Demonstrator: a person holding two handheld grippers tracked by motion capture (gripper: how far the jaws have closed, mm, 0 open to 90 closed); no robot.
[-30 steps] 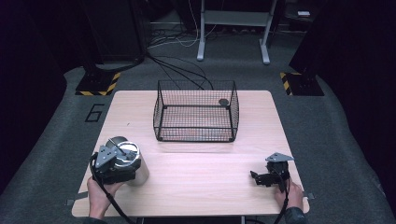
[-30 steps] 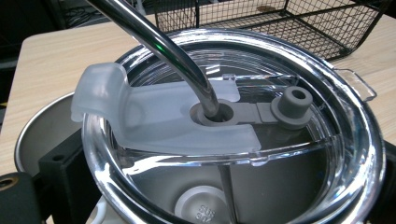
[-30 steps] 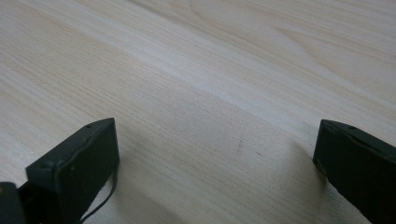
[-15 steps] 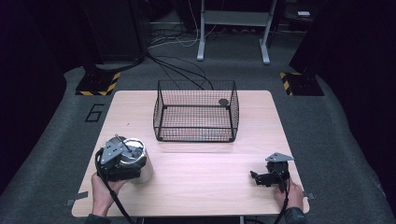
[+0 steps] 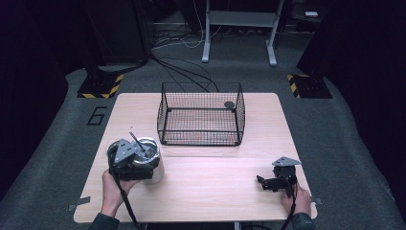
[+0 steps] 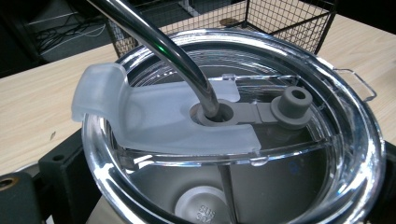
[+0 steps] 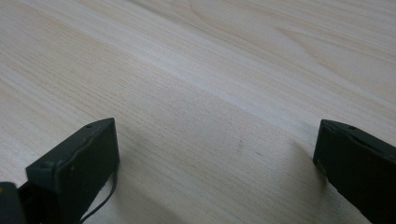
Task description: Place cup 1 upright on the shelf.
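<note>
A steel tumbler (image 5: 147, 154) with a clear lid (image 6: 154, 119) and a bent metal straw (image 6: 159, 42) stands near the table's front left. My left gripper (image 5: 141, 165) is shut on the tumbler, with a black jaw on each side of it. A black wire basket (image 5: 201, 138) stands at the middle back of the table, with a small dark round thing (image 5: 229, 104) inside at its far right. My right gripper (image 5: 262, 182) rests low at the front right. It is open, and its fingers (image 7: 79, 163) are spread wide over bare wood.
The light wooden table (image 5: 215, 196) has free room between the two grippers and on both sides of the basket (image 6: 289, 18). Around it are a dark floor, cables, a desk frame (image 5: 239, 28) behind, and yellow-black striped bases (image 5: 100, 86).
My left gripper has carried the tumbler a little to the right and slightly away from the front edge. The right gripper has not moved.
</note>
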